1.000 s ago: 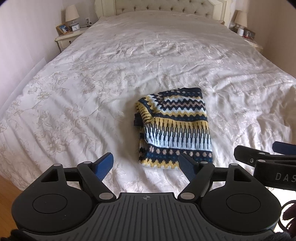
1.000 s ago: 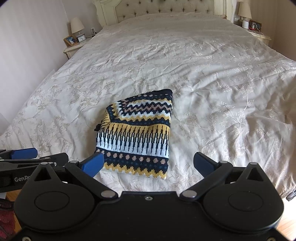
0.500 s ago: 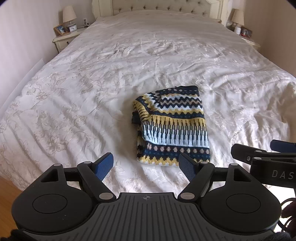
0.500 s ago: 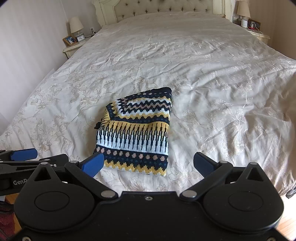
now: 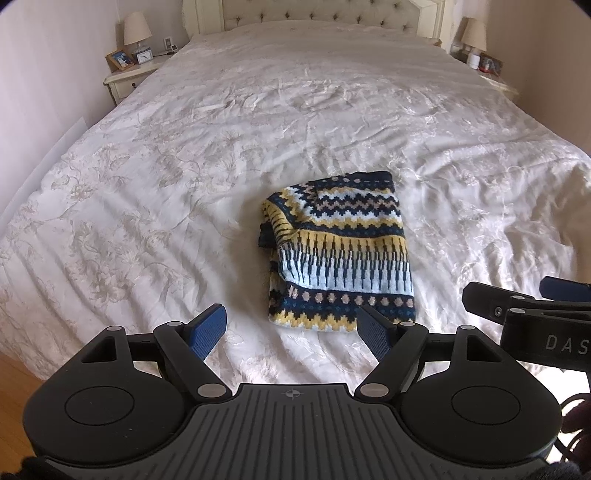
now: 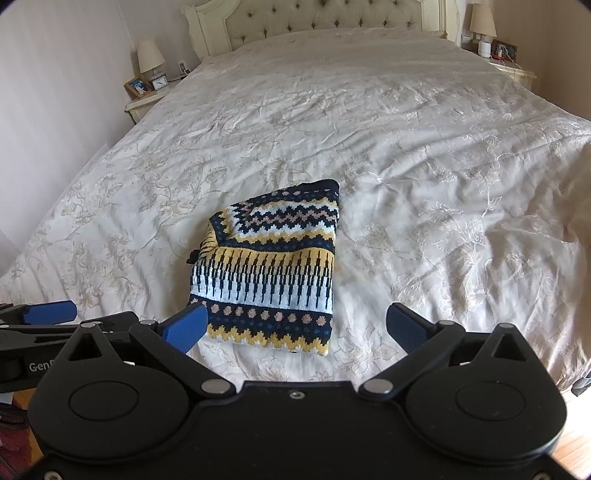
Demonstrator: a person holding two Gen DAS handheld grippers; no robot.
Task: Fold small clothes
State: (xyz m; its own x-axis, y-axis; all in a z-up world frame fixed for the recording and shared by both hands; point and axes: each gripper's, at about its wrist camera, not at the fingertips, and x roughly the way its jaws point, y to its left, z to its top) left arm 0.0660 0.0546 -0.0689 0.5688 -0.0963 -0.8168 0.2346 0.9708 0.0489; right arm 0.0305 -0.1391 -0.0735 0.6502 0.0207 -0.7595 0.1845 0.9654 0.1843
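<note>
A small knit sweater (image 5: 340,254) with navy, yellow, white and light blue patterns lies folded into a rectangle on the white bedspread (image 5: 184,177). It also shows in the right wrist view (image 6: 269,269). My left gripper (image 5: 291,332) is open and empty, above the bed's near edge just short of the sweater's hem. My right gripper (image 6: 295,325) is open and empty, also just short of the hem. Each gripper shows at the edge of the other's view.
The bed has a tufted headboard (image 5: 317,11). A nightstand (image 5: 129,74) with lamp, clock and photo frame stands at the far left, another (image 6: 513,70) at the far right. Wood floor (image 5: 14,373) shows below the bed's near edge.
Both grippers have drawn back and up a little from the sweater, which now sits farther off in both views. The sweater has not moved.
</note>
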